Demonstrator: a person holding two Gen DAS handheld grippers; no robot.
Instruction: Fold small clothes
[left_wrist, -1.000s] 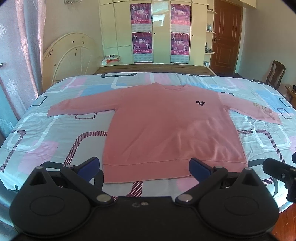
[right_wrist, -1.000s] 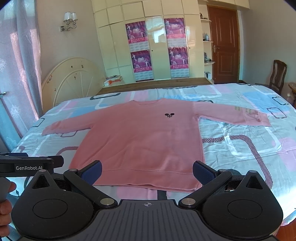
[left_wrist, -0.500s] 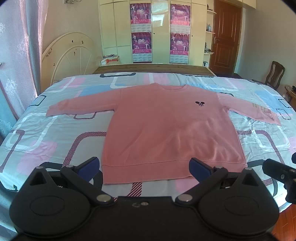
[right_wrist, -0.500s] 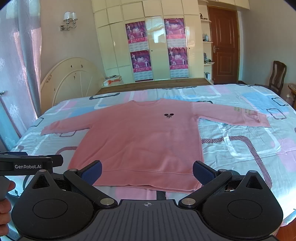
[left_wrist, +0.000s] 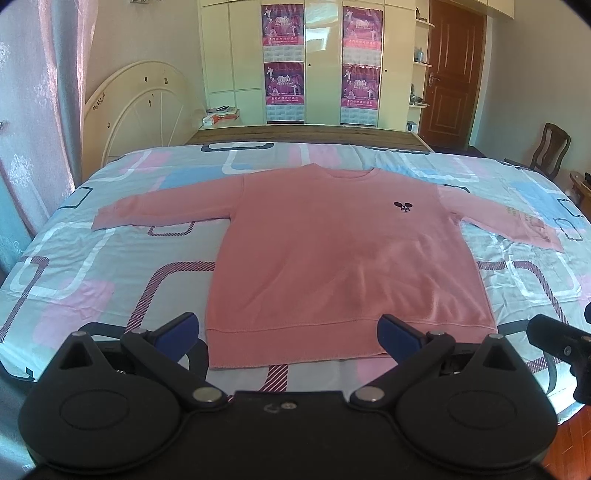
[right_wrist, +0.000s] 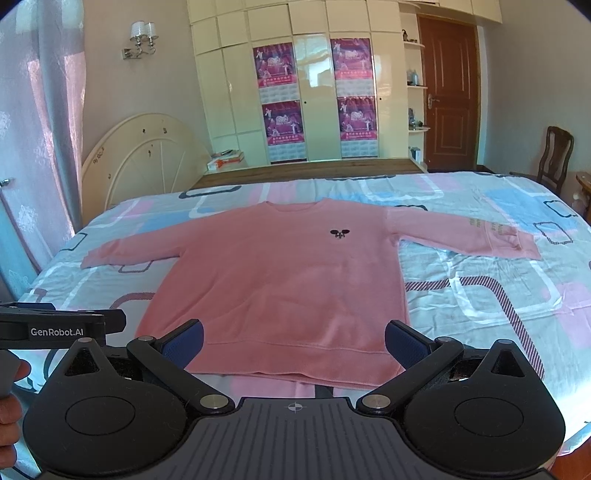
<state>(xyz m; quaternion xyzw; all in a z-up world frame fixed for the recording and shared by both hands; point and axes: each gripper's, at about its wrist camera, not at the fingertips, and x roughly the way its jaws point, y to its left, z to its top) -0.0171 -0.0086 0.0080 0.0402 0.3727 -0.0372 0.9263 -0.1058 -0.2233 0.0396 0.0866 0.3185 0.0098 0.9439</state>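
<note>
right wrist view: left tongs (right_wrist: 55, 325) read "genrobot.ai" beside pink sweatshirt (right_wrist: 280, 288).

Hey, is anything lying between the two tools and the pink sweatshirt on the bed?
Nothing visible. The left tool and right tool are both open just short of the pink sweatshirt's hem, with only bedsheet between.

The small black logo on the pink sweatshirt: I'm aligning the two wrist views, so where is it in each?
Left wrist: black logo right of centre, upper chest of the pink sweatshirt.
Right wrist: logo slightly right of centre.
Shared landmark: brown door.
</note>
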